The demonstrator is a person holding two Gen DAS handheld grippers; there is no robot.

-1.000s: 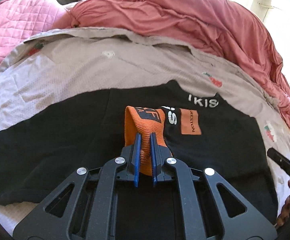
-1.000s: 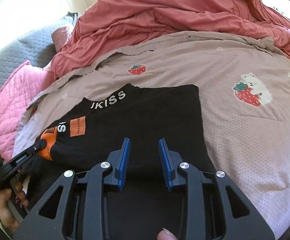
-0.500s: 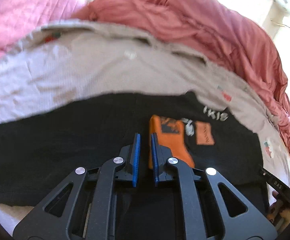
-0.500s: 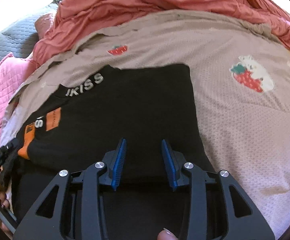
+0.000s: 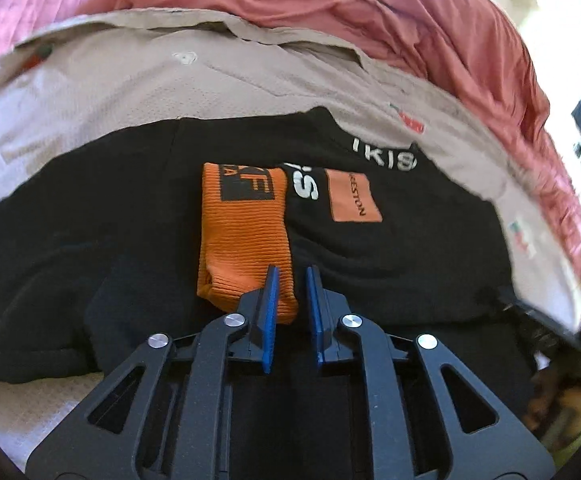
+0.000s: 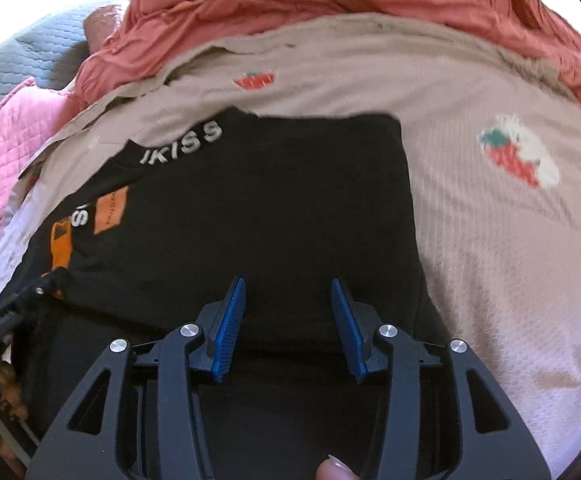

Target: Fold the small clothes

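A black garment (image 5: 390, 272) with white lettering and orange patches lies partly folded on the bed. Its orange ribbed sleeve cuff (image 5: 242, 236) rests flat on top of the black cloth. My left gripper (image 5: 292, 270) hovers at the cuff's near end. Its jaws are opening to a narrow gap, and the pads press on nothing. My right gripper (image 6: 288, 282) hangs over the black garment (image 6: 290, 184) near its right side. Its jaws are opening wider, with only flat cloth below them. The cuff (image 6: 61, 246) also shows at the left of the right wrist view.
A beige sheet (image 6: 490, 240) with strawberry prints covers the bed under the garment. A rumpled red duvet (image 5: 370, 12) is piled along the far side. A pink quilt (image 6: 6, 168) and a grey quilt (image 6: 34, 68) lie far left.
My left gripper let go of the orange cuff, which dropped flat onto the black cloth, and its jaws parted slightly. My right gripper's jaws widened as it sank toward the garment.
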